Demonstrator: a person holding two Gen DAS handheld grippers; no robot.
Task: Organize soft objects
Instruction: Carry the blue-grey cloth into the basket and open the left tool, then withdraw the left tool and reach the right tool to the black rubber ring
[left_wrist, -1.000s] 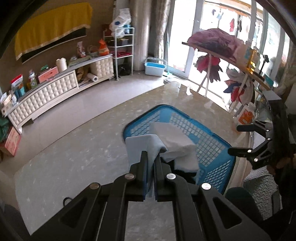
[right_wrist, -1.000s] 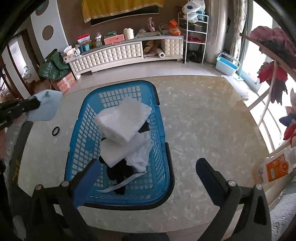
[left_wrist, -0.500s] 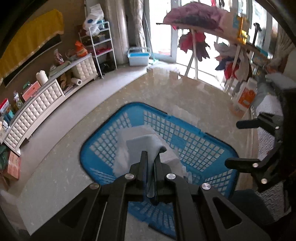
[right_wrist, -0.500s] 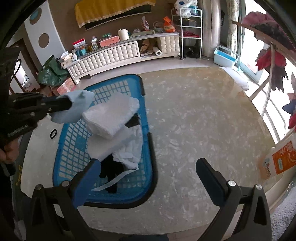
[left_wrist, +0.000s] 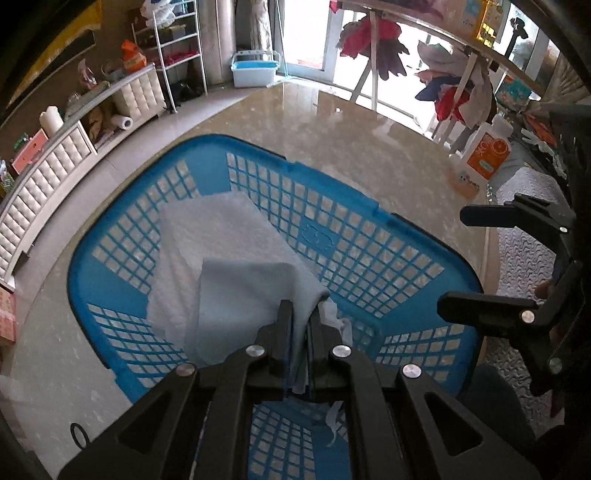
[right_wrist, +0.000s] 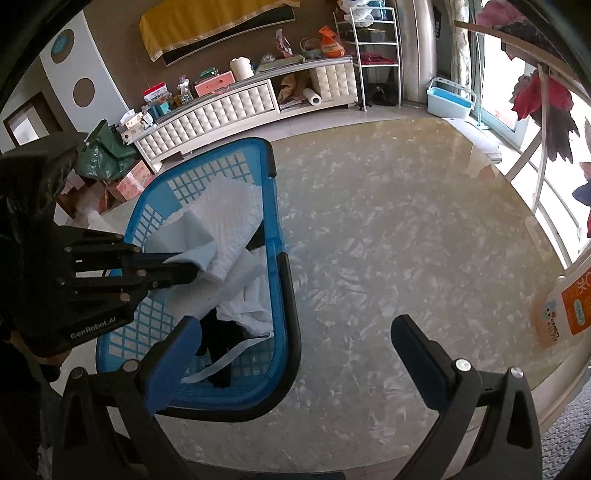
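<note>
Gripper (left_wrist: 300, 314) above marble table (left_wrist: 369, 155)

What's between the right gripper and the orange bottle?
Nothing: bare marble tabletop runs from the open right gripper to the orange bottle at the table's edge. Right wrist view shows it.

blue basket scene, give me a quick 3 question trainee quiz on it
1. True or false: the left gripper is shut on the pale blue cloth.
2. The right gripper is: A) open and empty B) shut on a towel
3. What does the cloth hang over?

Key: 1 true. 2 A. 3 the white towel in the basket.
</note>
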